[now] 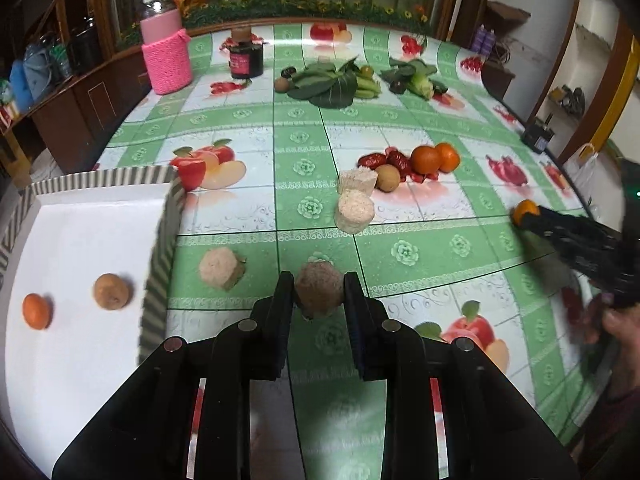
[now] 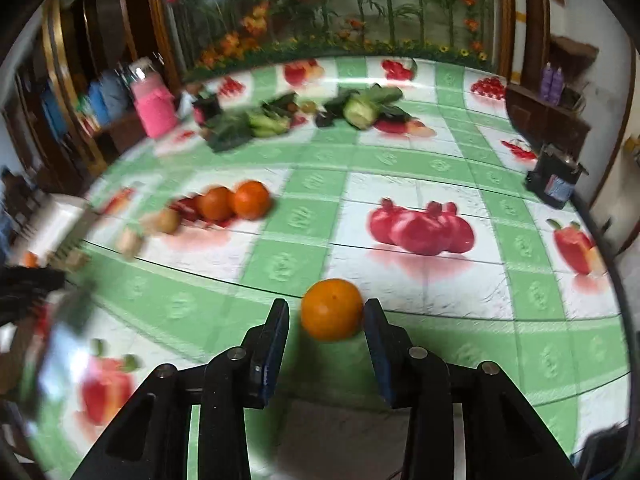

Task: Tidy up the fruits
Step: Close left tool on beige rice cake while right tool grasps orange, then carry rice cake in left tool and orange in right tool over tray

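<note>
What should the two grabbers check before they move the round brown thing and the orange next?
1. Left gripper shut on the brown piece: ok.
2. Right gripper gripping the orange: not ok, a gap shows beside one pad.
3. White tray has free room beside its orange fruit and brown fruit: ok.
4. Striped tray wall stands between the left gripper and the tray floor: not ok, needs lifting over.
5. Orange resting on the table: cannot tell.
</note>
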`<state>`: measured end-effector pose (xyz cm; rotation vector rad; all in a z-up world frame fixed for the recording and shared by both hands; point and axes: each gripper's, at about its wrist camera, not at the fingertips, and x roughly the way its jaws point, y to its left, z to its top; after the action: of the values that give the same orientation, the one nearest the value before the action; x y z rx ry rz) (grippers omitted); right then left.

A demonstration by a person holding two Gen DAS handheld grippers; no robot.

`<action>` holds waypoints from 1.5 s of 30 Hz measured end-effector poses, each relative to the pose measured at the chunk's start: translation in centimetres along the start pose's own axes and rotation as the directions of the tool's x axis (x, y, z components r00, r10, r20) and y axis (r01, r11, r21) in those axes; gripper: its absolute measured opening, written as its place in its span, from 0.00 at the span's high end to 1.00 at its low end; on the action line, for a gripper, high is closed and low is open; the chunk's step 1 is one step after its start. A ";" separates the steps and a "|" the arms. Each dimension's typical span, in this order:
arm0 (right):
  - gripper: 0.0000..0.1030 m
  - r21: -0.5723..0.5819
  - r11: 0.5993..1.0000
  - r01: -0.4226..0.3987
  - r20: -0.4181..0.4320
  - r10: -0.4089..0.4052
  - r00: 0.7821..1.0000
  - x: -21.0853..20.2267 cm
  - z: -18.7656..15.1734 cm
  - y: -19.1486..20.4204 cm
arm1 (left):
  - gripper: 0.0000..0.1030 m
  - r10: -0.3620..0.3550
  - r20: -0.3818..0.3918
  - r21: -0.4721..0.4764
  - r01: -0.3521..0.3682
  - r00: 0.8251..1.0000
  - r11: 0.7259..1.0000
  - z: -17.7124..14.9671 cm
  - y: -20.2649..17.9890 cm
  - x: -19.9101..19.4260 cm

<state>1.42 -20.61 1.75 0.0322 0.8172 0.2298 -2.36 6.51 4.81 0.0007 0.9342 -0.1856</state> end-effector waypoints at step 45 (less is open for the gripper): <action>0.70 -0.375 0.691 -0.619 -0.195 0.594 0.781 0.2 3.1 34.1 | 0.76 0.259 -0.044 -0.324 -0.259 0.965 0.910 -7.4 18.8 -7.4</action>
<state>-2.67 12.81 7.74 -0.1148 0.7782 1.0506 -9.58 26.75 4.83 -0.1823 0.9463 0.2186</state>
